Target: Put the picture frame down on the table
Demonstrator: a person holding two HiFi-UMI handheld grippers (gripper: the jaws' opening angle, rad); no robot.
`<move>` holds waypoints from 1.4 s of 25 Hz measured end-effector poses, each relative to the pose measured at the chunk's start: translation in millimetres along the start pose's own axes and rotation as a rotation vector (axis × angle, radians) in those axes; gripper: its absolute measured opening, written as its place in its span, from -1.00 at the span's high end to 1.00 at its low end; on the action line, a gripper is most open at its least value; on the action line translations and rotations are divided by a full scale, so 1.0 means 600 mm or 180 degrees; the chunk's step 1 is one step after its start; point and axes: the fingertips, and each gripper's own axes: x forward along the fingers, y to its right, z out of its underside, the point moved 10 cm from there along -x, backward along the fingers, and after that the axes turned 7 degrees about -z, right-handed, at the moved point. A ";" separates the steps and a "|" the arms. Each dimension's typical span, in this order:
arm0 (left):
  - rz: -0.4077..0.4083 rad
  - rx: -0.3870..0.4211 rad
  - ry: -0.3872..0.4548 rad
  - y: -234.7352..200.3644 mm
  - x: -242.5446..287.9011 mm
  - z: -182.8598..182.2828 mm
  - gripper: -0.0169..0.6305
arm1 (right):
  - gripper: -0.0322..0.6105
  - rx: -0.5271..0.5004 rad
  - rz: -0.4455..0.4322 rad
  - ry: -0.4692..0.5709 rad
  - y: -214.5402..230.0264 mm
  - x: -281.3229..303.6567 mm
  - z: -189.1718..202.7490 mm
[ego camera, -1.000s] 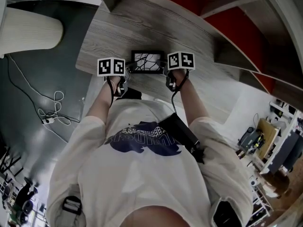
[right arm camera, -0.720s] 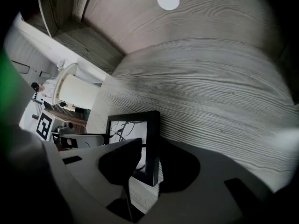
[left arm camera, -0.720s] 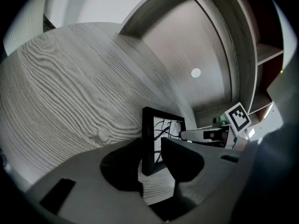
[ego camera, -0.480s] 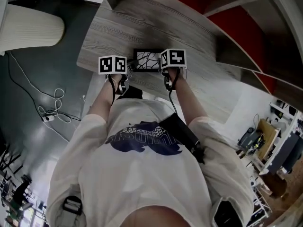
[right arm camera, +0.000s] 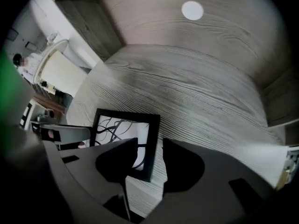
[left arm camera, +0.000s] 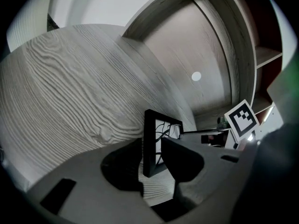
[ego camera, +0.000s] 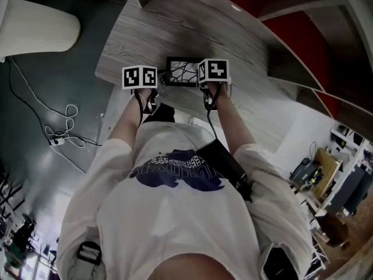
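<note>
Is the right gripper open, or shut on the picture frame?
Open: the right gripper has just been opening its jaws; the picture frame lies between them with a gap.

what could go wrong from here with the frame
1. The right gripper has just been opening with the frame's edge between its jaws. Lifting off crooked could catch that edge and drag it.
2. The left gripper looks clamped on the opposite edge. Pulling away before it opens may tip or slide the frame.
3. The frame lies fairly near the table's front edge, so a drag toward the person might pull it off.
</note>
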 end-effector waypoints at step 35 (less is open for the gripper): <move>-0.0677 0.1429 0.2932 0.236 -0.319 0.195 0.83 | 0.89 -0.1364 -0.0077 0.3718 -0.034 -0.394 0.251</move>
